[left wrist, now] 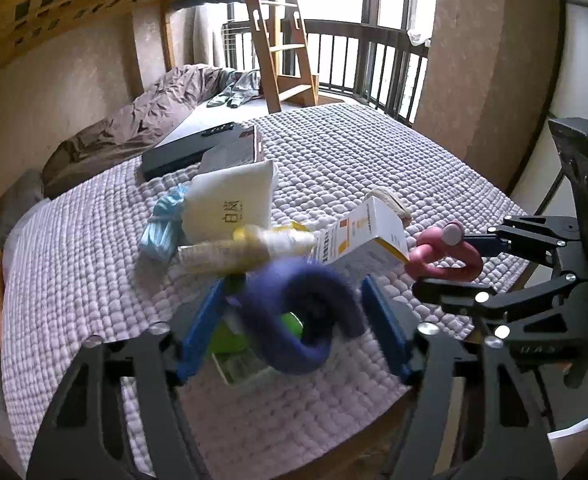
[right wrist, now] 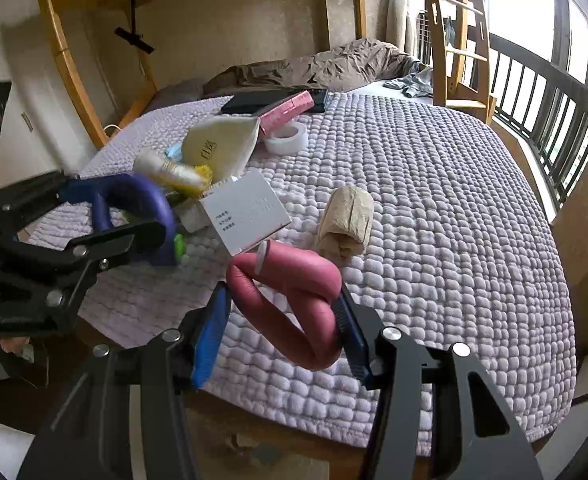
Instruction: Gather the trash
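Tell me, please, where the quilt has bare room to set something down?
The quilt lies bare right of the paper roll toward the railing. It is crowded on the left, around the white box, pouch and tape.

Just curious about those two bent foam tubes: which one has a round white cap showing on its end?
The pink tube, in the right hand-held gripper. The blue tube, in the left hand-held gripper, shows none.
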Available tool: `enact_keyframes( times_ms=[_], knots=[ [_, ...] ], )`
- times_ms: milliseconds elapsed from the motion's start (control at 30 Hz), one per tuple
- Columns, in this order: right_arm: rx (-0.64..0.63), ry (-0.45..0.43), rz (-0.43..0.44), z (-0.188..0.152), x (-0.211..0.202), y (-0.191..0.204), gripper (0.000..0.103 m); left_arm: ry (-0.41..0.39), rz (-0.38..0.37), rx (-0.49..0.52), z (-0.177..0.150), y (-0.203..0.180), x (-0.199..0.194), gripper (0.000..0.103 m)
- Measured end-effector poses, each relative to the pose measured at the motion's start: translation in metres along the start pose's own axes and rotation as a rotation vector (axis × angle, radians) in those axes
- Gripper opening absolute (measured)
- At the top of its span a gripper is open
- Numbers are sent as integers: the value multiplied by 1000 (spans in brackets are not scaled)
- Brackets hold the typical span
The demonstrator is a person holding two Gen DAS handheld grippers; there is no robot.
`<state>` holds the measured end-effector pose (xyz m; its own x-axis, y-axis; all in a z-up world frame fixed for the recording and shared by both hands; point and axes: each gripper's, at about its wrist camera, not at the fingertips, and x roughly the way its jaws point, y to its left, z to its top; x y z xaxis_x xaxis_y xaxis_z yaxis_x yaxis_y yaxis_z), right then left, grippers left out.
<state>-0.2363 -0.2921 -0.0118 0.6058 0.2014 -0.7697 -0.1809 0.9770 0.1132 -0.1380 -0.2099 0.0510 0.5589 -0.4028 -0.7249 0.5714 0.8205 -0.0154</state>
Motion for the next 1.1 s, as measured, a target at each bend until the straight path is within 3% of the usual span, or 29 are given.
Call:
enact_keyframes(
  times_ms=[200,267,300,400,467,600,767,1100],
  knots=[
    [3,8,4,-1,-7,-3,51,26,-25,-31,-11,8,-3,68],
    [10,20,8,-3,-7,-4,51,34,-25,-45,-11,8,-2,76],
    [12,24,13,-3,-7,-4,51,39,-17,-54,-12,9,-2,85],
    [9,30,16,-7,-9,-3,51,30,20,-70,-20,11,-3,88],
    [14,38,20,-10,-6,-2,51,-28,62,-70,-33,14,-3,93],
    [11,50,22,-14,-4,-3,51,12,109,-110,-58,24,13,93],
    [5,49,28,-14,-7,-5,51,-42,92,-150,-59,32,-11,93],
    [-33,82,65,-27,-20,8,51,49,78,-207,-68,32,-16,93]
  ],
)
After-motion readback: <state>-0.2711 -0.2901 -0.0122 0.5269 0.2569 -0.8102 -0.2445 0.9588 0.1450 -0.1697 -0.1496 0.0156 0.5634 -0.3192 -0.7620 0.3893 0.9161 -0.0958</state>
